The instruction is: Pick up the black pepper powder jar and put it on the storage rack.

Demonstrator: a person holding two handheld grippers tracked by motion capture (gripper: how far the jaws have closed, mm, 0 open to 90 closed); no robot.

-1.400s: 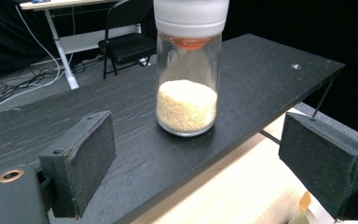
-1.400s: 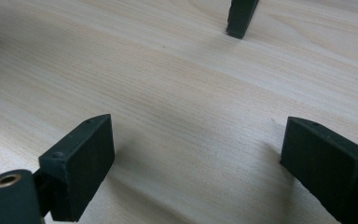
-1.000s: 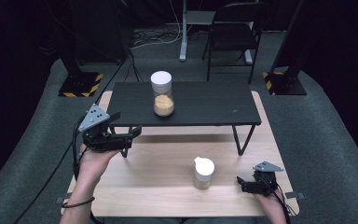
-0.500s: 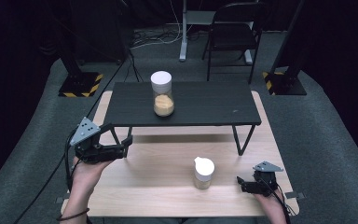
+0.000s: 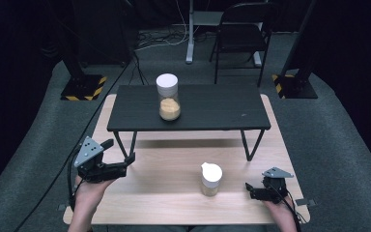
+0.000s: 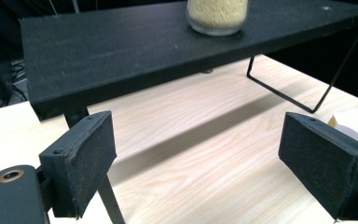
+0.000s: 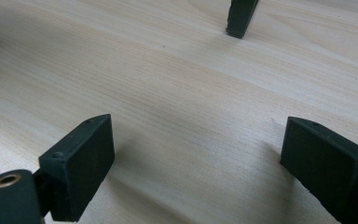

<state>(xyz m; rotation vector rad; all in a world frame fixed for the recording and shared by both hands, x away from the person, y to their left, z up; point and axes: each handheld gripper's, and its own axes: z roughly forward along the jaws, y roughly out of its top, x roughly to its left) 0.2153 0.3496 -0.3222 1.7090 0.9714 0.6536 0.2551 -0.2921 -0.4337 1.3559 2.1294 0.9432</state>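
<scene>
High view shows both tongs released: left tongs (image 5: 123, 152) should approach the small jar (image 5: 211, 179) level and centred; right tongs (image 5: 248, 189) rest beside it on the counter (image 5: 174, 203).

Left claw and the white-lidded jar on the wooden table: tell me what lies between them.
Bare wood. In the high view, nothing lies between the left claw and the white-lidded jar on the wooden table.

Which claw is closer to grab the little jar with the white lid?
Probably the right claw: it sits open on the wooden table just beside the little jar. The left claw, also open, is farther away.
</scene>
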